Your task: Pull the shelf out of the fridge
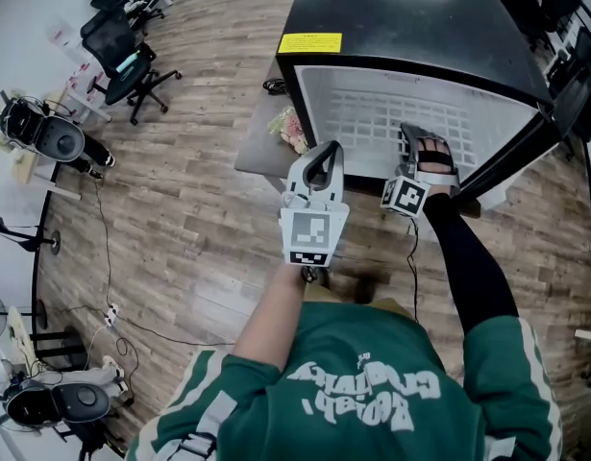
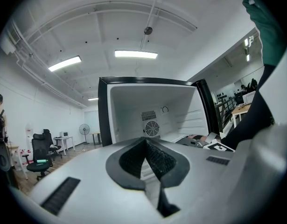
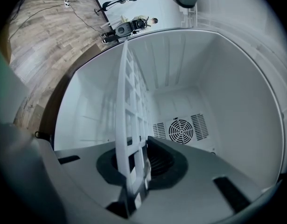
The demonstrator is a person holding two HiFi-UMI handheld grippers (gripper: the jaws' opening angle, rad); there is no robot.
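Head view gave the layout: black fridge (image 1: 410, 17) w/ door (image 1: 511, 157) swung open at right; white grid shelf (image 1: 372, 113) lying flat inside; right hand-held gripper (image 1: 408, 134) reached in past the fridge's front edge; left hand-held gripper (image 1: 324, 159) hung outside, just in front of the opening's left part. Jaw detail wasn't readable there; the gripper views supplied it.

Right gripper view: right hand-held gripper (image 3: 139, 155) clenched on the shelf (image 3: 121, 106) at its front edge, pads on both faces; shelf seen edge-on there, as an upright strip; fan grille (image 3: 180, 130) on the back wall, which the head view didn't show.

Left gripper view: left hand-held gripper (image 2: 145, 146) clenched, pads meeting, nothing btwn them; fridge (image 2: 103, 111) straight ahead w/ the same fan grille (image 2: 152, 128); right gripper's marker cube (image 2: 220, 147) at the opening's right side; ceiling lights (image 2: 135, 54) seen only here.

Shelf's grid ran from the front opening toward the back wall; front edge pointed out at the person; long axis looked to lie across the fridge, side wall to side wall.
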